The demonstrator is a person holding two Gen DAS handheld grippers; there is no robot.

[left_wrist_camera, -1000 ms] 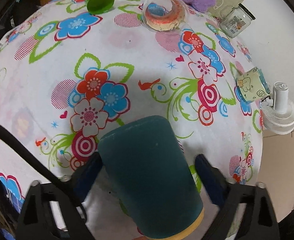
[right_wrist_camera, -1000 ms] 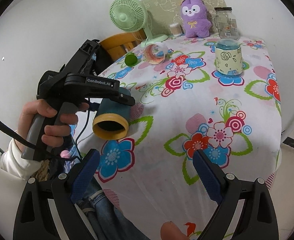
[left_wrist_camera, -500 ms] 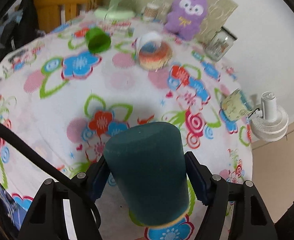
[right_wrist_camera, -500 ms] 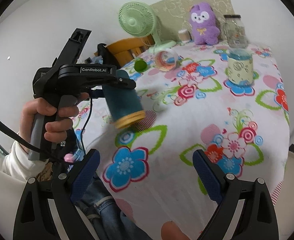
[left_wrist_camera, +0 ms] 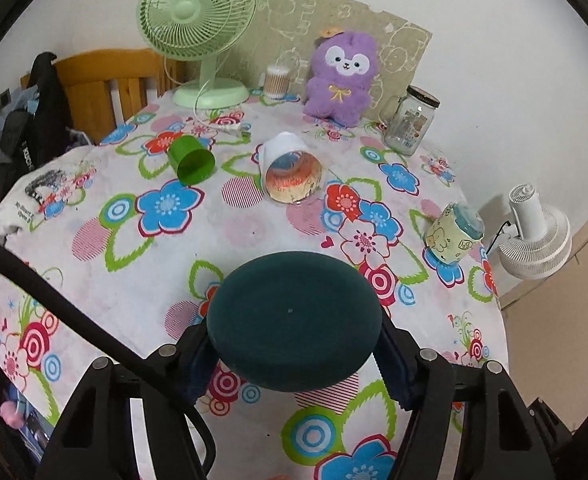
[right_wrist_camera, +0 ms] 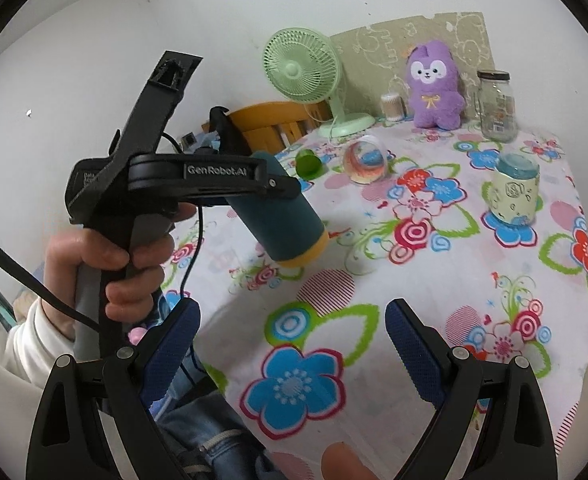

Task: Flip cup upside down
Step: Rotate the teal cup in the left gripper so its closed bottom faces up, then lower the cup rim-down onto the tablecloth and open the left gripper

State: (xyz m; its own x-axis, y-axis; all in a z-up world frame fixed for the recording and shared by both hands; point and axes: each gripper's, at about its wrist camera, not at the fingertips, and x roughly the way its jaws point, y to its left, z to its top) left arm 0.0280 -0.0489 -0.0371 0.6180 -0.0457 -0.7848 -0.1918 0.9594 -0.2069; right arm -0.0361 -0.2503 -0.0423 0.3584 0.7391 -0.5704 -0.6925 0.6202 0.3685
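My left gripper [left_wrist_camera: 294, 354] is shut on a dark teal cup [left_wrist_camera: 294, 320] with a yellow rim. In the left wrist view I see only the cup's round base, facing the camera. In the right wrist view the same cup [right_wrist_camera: 282, 216] hangs in the air above the table, tilted, with its yellow rim pointing down and right; the left gripper [right_wrist_camera: 230, 176] clamps it from the sides. My right gripper [right_wrist_camera: 292, 344] is open and empty, low over the near edge of the table.
The floral tablecloth [left_wrist_camera: 154, 264] covers the table. On it lie a green cup [left_wrist_camera: 192, 160] and a clear cup [left_wrist_camera: 290, 172] on their sides, and a pale patterned cup [left_wrist_camera: 453, 236] stands upside down. A green fan [left_wrist_camera: 198, 28], purple plush [left_wrist_camera: 341, 76] and glass jar [left_wrist_camera: 409, 120] stand at the back.
The left gripper has closed on the teal cup, lifted it and turned it, so the rim now points down toward the table. The right gripper has stayed open and nearly still.
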